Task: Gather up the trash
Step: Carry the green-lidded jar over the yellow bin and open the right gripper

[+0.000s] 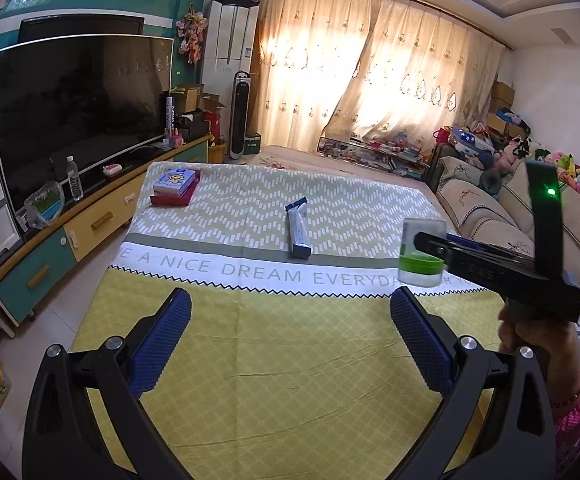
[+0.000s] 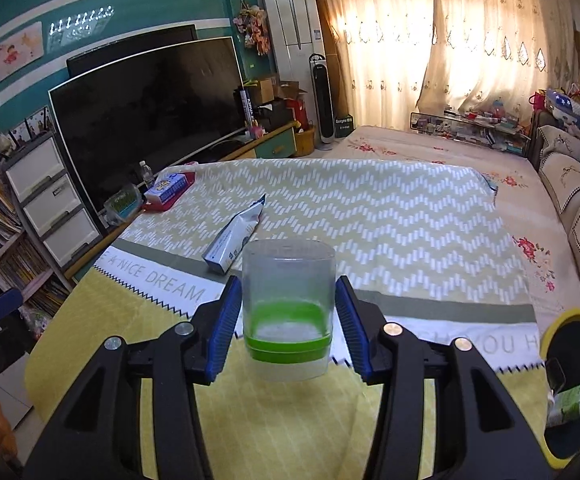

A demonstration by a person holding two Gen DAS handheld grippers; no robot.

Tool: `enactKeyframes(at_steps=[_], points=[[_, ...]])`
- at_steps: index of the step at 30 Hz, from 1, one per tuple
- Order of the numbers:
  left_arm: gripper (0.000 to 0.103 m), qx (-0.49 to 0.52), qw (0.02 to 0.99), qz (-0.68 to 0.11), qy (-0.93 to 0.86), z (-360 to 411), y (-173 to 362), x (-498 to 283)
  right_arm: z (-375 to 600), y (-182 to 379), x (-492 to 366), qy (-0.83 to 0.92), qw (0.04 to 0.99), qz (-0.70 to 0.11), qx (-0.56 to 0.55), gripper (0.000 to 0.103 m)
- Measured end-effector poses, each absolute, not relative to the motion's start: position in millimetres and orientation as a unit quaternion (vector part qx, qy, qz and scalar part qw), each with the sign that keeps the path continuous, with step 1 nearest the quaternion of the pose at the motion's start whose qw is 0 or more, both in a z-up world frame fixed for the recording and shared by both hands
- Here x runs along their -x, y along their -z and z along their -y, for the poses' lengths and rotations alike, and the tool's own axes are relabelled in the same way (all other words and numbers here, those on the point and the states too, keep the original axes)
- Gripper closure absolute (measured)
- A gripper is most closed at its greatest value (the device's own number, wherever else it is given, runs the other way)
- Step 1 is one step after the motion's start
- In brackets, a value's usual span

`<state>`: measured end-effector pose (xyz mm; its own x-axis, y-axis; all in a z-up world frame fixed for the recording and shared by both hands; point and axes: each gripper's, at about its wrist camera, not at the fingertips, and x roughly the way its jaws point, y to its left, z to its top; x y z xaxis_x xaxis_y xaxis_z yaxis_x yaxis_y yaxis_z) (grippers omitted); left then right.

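A clear plastic cup with a green band sits between the blue pads of my right gripper, which is shut on it. The left wrist view shows the same cup held at the right side by the right gripper, a little above the cloth. My left gripper is open and holds nothing, hovering over the yellow part of the tablecloth. A blue and white carton lies on the chevron part of the cloth. A yellow-rimmed bin at the lower right holds a green can.
Stacked red and blue boxes lie at the table's far left corner. A TV on a low cabinet stands to the left, with a water bottle on the cabinet. A sofa runs along the right. A hand grips the right tool.
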<state>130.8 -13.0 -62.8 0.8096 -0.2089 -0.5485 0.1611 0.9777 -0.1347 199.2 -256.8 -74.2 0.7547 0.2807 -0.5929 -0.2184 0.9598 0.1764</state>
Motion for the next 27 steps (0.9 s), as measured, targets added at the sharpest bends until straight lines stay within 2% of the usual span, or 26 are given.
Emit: enactKeyframes(at_steps=[10, 17, 27], points=[[0.005, 0.022, 0.947, -0.301, 0.108, 35, 64, -135, 308, 58, -149, -0.128, 0.946, -0.285, -0.089, 0.057], [0.005, 0.008, 0.941, -0.315, 0.121, 60, 71, -152, 379, 58, -120, -0.047, 0.957, -0.269, -0.095, 0.057], [0.005, -0.011, 0.933, -0.335, 0.133, 97, 87, -182, 500, 119, -117, 0.125, 0.931, -0.321, -0.12, 0.056]])
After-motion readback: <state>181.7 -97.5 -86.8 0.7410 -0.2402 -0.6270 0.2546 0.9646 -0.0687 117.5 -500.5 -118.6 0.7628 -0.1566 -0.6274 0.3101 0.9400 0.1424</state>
